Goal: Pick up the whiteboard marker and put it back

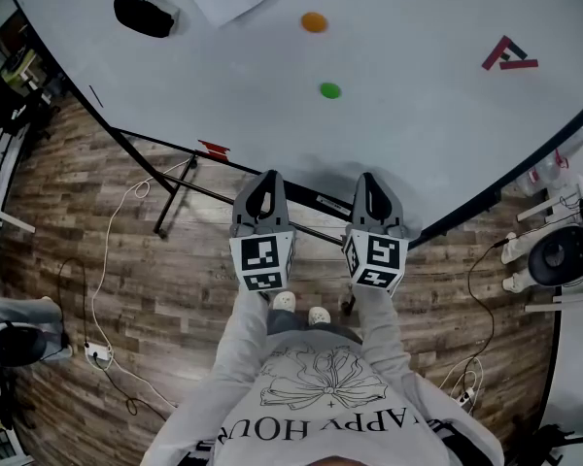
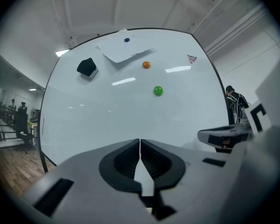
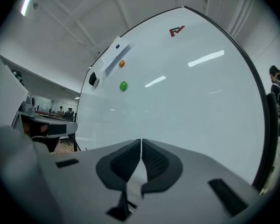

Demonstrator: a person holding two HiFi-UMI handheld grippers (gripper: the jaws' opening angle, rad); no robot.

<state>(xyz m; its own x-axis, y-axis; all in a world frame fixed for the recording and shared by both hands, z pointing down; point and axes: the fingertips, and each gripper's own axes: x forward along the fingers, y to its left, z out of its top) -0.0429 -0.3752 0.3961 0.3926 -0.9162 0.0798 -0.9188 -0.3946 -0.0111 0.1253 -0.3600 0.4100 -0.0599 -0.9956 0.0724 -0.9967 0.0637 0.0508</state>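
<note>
Both grippers are held level, side by side, facing a large whiteboard (image 1: 398, 115). My left gripper (image 1: 262, 184) (image 2: 140, 143) has its jaws together with nothing between them. My right gripper (image 1: 371, 184) (image 3: 141, 143) is shut and empty too. A small red object (image 1: 214, 149), perhaps the marker, lies on the board's lower rail to the left of the left gripper. A pale oblong piece (image 1: 332, 205) sits on the rail between the grippers. I cannot tell which of the two is the marker.
On the board are a black eraser (image 1: 144, 15) (image 2: 87, 66), an orange magnet (image 1: 314, 21) (image 2: 146, 65), a green magnet (image 1: 329, 90) (image 2: 157, 91) (image 3: 123, 85), a paper sheet (image 2: 123, 49) and a red logo (image 1: 508, 56). Cables (image 1: 107, 289) cross the wooden floor.
</note>
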